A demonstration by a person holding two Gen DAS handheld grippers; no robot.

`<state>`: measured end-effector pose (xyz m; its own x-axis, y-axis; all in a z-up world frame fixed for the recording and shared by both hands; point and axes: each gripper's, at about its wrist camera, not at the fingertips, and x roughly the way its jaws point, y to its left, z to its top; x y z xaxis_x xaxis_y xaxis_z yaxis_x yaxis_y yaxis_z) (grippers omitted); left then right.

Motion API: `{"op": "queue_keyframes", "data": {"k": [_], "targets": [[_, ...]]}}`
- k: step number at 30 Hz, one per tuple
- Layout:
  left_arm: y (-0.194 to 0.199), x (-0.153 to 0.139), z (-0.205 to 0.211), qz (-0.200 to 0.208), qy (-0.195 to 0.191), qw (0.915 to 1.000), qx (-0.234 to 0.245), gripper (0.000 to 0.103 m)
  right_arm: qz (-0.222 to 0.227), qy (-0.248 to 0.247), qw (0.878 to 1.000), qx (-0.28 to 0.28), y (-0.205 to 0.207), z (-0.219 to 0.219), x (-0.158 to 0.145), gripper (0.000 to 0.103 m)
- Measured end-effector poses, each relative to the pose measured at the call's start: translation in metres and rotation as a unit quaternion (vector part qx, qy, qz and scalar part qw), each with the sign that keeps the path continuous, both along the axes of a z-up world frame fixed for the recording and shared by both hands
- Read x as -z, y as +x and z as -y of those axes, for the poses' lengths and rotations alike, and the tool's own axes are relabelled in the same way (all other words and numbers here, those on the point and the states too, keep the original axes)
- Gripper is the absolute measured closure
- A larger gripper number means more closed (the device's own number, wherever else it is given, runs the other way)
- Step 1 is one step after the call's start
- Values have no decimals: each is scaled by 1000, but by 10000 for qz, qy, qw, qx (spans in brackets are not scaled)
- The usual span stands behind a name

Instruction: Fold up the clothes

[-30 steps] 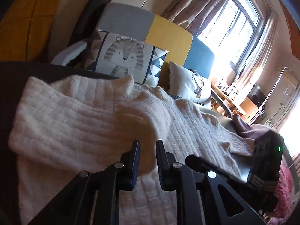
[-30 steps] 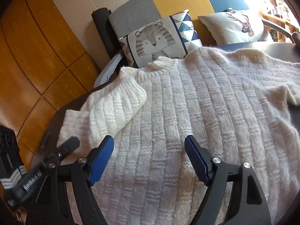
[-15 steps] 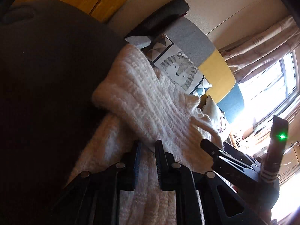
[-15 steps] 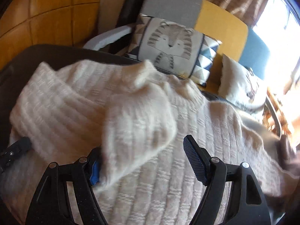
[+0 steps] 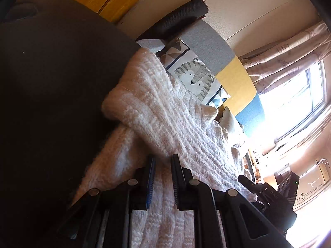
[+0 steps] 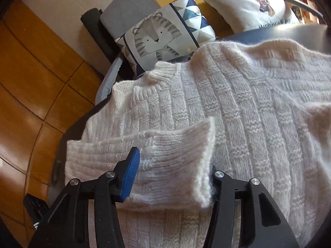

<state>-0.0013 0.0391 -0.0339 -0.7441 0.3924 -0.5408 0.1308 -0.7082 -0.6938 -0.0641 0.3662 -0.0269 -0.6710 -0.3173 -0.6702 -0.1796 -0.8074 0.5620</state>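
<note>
Now the white knitted sweater [image 6: 238, 107] lies spread over the dark worktop [image 5: 58, 82], its collar toward the far edge, ahead of both pairs of jaws. One sleeve [image 6: 157, 155] is folded inward across the body of the sweater, and its ribbed cuff end lies between the fingers of the right gripper [image 6: 172, 177].

The right gripper's jaws have just been closing and stand about half open, with the sleeve cuff between them. The blue pad [image 6: 130, 177] of the left-hand finger lies against the knit on that side; the opposite finger is hidden behind the cuff's edge, so I cannot tell whether the pads are pressing the fabric.

The left gripper [image 5: 162, 177] is rolled over in its own view, so the room appears tilted. Its jaws are nearly closed, with only a narrow gap, and a strip of the sweater's knit shows in that gap; the folded sleeve crosses just ahead of the fingertips. Whether the pads pinch that fabric or only rest over it I cannot tell.

Beyond the sweater, past the worktop's far edge, a tiger cushion [image 6: 163, 37] leans against a sofa [image 5: 209, 43] with grey, yellow and blue back panels, and a deer cushion [image 6: 254, 4] sits to its right.
</note>
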Motion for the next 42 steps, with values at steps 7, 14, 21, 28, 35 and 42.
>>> {"op": "queue_keyframes", "data": {"k": [7,14,21,28,35,42], "targets": [[0,2,-1,-26,37,10000,-3,88,-21,-1138,9931,288,26,-19,10,56],[-1,2,0,-39,71,10000,-6,88,-154,-802,9963,272,6,-10,3,93],[1,2,0,-44,69,10000,5,88,-850,26,9964,-31,-29,3,-57,94],[0,2,1,-28,80,10000,13,88,-708,648,9953,140,-50,-12,-33,95],[-23,-23,-26,489,-1090,9927,150,88,-574,80,9978,337,-38,-31,16,95],[-79,-28,-37,576,-1658,9818,719,86,-799,-362,9954,392,-29,-40,22,95]]}}
